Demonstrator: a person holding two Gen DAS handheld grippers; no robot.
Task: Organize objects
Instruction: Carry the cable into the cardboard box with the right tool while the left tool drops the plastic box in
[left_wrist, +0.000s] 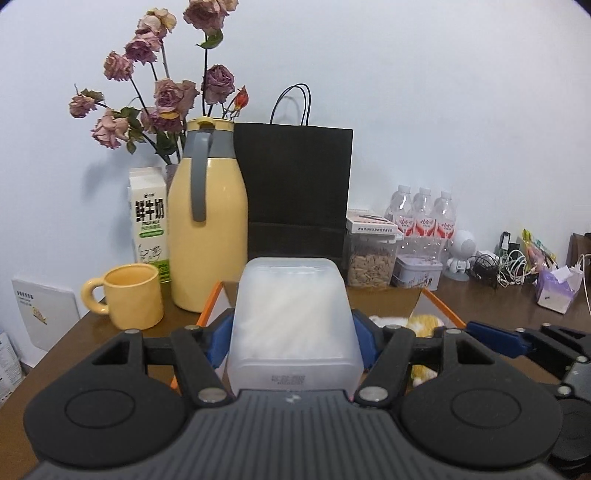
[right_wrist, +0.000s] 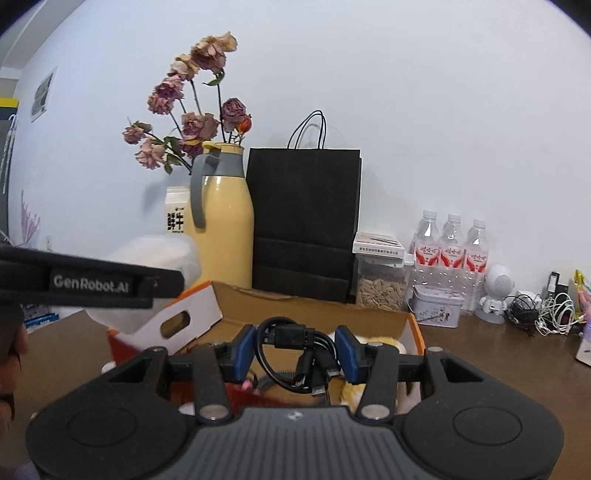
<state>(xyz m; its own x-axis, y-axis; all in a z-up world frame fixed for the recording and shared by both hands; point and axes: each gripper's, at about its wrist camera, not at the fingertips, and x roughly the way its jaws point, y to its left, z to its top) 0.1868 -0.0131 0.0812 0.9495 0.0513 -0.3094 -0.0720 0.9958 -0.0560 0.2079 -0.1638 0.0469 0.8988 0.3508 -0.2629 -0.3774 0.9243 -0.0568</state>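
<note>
Left gripper, black with blue pads, aimed slightly downward toward the wall side of the table; jaws spread wide and clamped from both sides on a translucent white plastic box with rounded corners, blue pads pressed flat against its walls. Right gripper, same build, tilted slightly downward; jaws partly closed, pinching a coiled bundle of black cables with plugs between the blue pads. Seen at the far right of the left view, just beside the left gripper, roughly level with it.
</note>
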